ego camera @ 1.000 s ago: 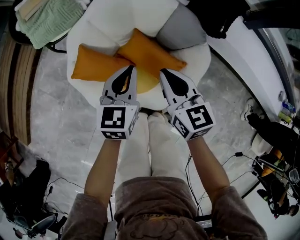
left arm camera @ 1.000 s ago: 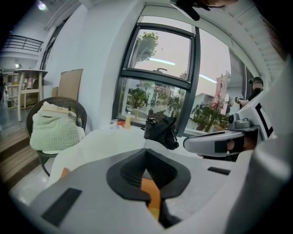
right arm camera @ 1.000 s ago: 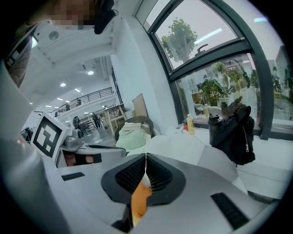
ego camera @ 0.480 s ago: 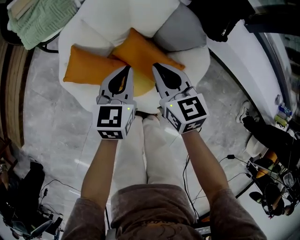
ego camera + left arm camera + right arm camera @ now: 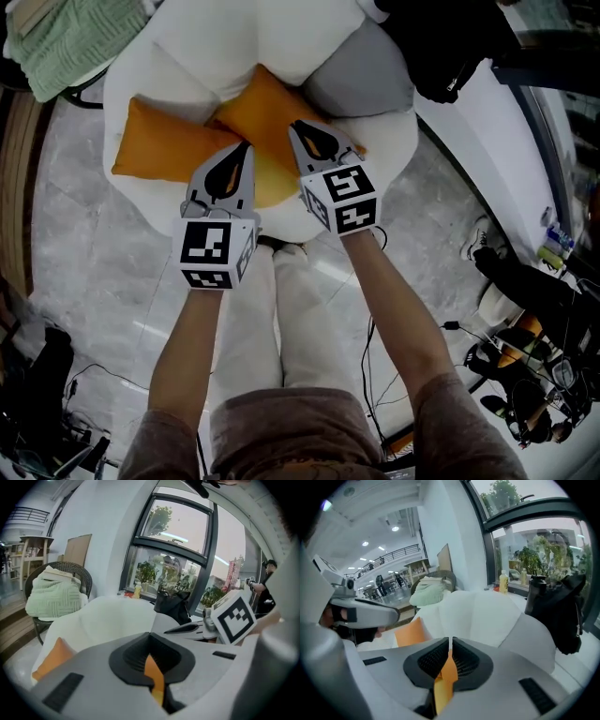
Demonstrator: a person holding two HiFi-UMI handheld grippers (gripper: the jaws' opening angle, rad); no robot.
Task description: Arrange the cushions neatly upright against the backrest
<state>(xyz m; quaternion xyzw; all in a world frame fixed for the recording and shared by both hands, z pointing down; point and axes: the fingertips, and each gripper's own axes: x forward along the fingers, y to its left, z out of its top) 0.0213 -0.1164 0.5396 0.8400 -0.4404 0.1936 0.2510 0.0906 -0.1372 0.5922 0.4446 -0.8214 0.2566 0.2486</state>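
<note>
Lying flat, two orange square cushions touch.

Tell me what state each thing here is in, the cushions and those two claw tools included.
Left orange cushion: lying flat on the white armchair seat.
Right orange cushion: lying on the seat, not propped up.
Grey cushion: leaning against the backrest.
Left gripper: jaws together, holding nothing.
Right gripper: jaws together, holding nothing.
Green blanket: folded on the wicker chair.
</note>
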